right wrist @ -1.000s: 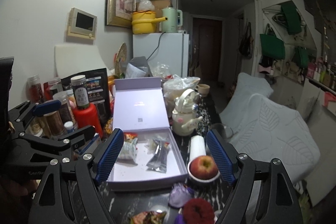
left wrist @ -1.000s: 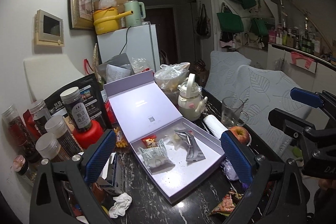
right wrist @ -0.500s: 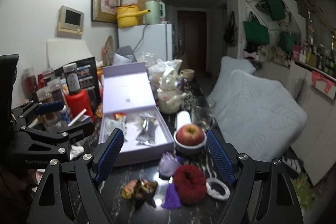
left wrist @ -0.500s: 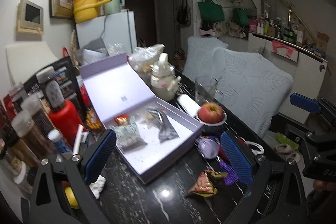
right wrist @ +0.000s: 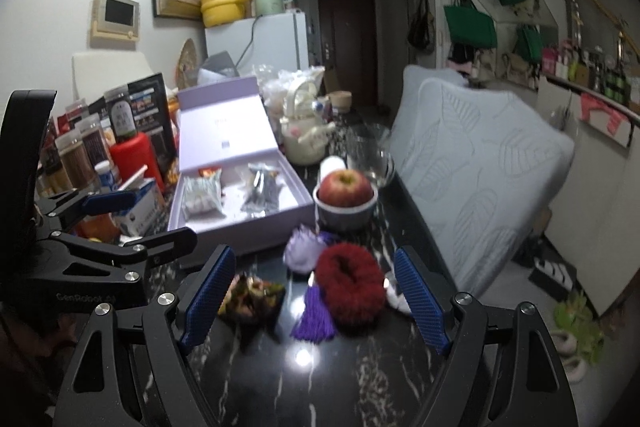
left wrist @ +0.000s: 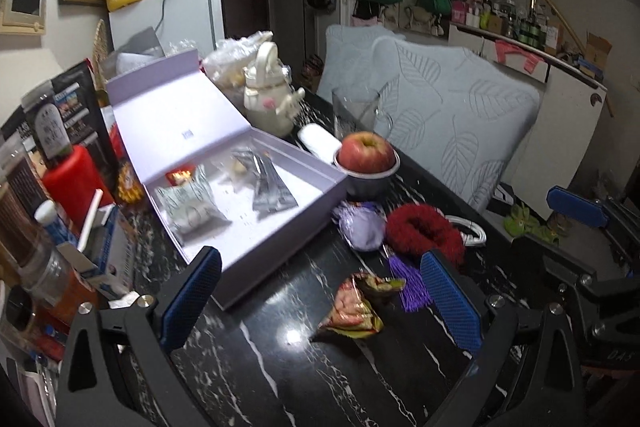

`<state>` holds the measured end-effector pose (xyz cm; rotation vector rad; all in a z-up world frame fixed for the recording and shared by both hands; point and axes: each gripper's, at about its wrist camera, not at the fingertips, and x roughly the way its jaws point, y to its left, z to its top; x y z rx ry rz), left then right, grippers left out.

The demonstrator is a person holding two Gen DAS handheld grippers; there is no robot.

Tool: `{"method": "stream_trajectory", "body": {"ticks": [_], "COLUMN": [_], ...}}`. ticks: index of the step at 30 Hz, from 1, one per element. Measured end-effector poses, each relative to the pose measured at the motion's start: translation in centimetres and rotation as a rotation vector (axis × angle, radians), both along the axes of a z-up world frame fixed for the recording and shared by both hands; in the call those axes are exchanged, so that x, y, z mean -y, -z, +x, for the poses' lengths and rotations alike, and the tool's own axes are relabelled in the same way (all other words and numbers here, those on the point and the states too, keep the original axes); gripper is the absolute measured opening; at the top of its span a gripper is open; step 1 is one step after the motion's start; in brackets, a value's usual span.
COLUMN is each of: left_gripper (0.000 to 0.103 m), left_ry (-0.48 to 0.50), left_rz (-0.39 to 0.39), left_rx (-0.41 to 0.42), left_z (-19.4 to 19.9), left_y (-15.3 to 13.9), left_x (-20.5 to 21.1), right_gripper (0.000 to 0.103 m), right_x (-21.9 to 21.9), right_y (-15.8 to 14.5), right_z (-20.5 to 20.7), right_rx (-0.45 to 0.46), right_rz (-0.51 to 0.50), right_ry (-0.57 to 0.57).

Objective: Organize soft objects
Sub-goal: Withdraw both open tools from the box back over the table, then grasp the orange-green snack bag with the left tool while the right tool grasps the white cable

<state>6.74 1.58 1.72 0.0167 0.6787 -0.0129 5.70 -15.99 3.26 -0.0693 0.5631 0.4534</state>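
Note:
A red fuzzy scrunchie (left wrist: 424, 231) (right wrist: 350, 283) lies on the black marble table beside a lilac fabric pouch (left wrist: 362, 227) (right wrist: 302, 250), a purple tassel (left wrist: 408, 281) (right wrist: 315, 315) and a patterned cloth sachet (left wrist: 356, 305) (right wrist: 252, 297). An open lilac box (left wrist: 240, 195) (right wrist: 236, 195) holds several packets. My left gripper (left wrist: 320, 301) is open and empty, above the table near the sachet. My right gripper (right wrist: 316, 299) is open and empty, just short of the scrunchie and tassel. Each gripper shows in the other's view.
An apple in a bowl (left wrist: 366, 157) (right wrist: 346, 193), a glass mug (left wrist: 356, 111), a white teapot (left wrist: 270, 95) and a white roll stand behind the soft things. Jars and a red bottle (left wrist: 70, 183) crowd the left. A white cushioned chair (right wrist: 480, 155) stands right. A white cable loop (left wrist: 472, 227) lies by the scrunchie.
Both grippers have pulled back and tilted down along the table. The scrunchie, pouch, tassel and sachet have come into fuller view near the fingers. Nothing was grasped.

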Motion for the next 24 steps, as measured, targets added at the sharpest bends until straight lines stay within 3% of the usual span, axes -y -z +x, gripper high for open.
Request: {"method": "stream_trajectory", "body": {"ticks": [14, 24], "left_gripper": [0.102, 0.102], "left_ry": [0.075, 0.039], "left_rz": [-0.026, -0.039], "left_rx": [-0.107, -0.154], "left_z": [0.9, 2.7], "left_y": [5.2, 7.9], "left_x": [2.3, 2.1], "right_gripper": [0.082, 0.082], "right_x": [2.5, 3.7], "right_y": [4.5, 6.3], "right_z": [-0.2, 1.6], "right_rx": [-0.097, -0.139], "right_rz": [0.009, 0.017], "right_ry": [0.027, 0.041]}}
